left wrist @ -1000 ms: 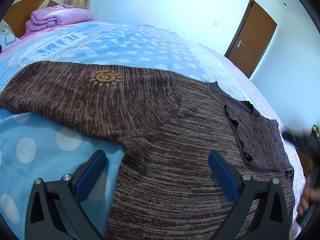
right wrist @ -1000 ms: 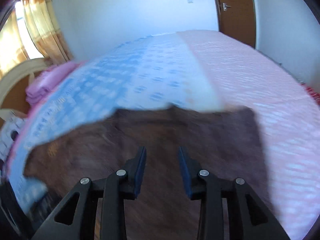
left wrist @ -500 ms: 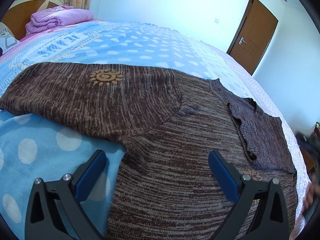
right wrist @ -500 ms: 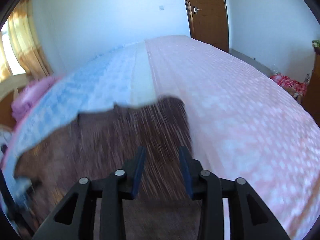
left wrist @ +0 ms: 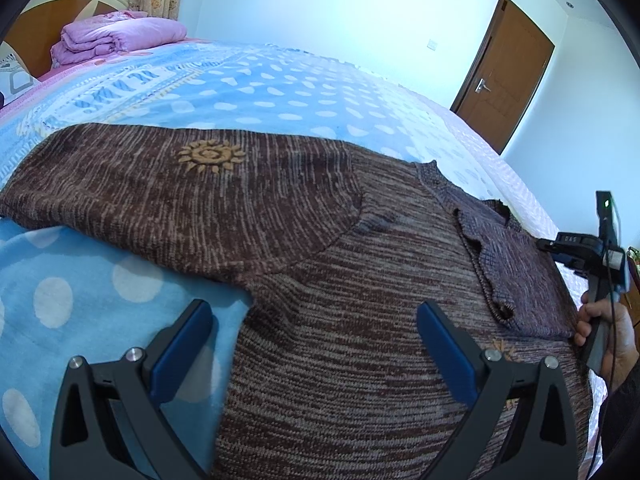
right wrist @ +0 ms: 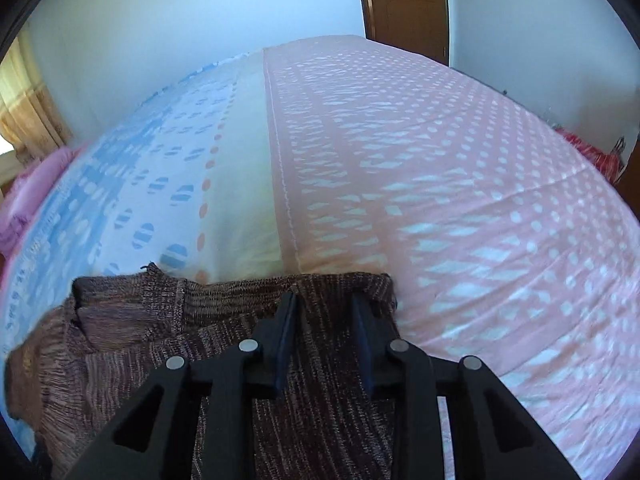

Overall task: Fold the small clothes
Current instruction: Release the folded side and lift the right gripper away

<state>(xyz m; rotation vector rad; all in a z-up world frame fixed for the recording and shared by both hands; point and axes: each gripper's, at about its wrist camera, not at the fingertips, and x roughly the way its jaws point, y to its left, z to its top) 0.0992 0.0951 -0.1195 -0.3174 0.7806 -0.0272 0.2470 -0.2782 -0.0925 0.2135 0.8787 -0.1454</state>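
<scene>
Brown knit sweater [left wrist: 328, 280] spread flat on the bed [left wrist: 248, 92], both grippers over it.

The left gripper [left wrist: 316, 344] hangs above the sweater's near hem with its jaws spread wide, nothing between them. The right gripper [right wrist: 323, 328] is over the sweater's far edge, beside the pink half of the bedspread [right wrist: 460, 200]; its jaws are closing, a narrow gap left, and whether knit is caught between them I cannot tell. A folded pink quilt [left wrist: 120, 34] sits by the headboard.
</scene>
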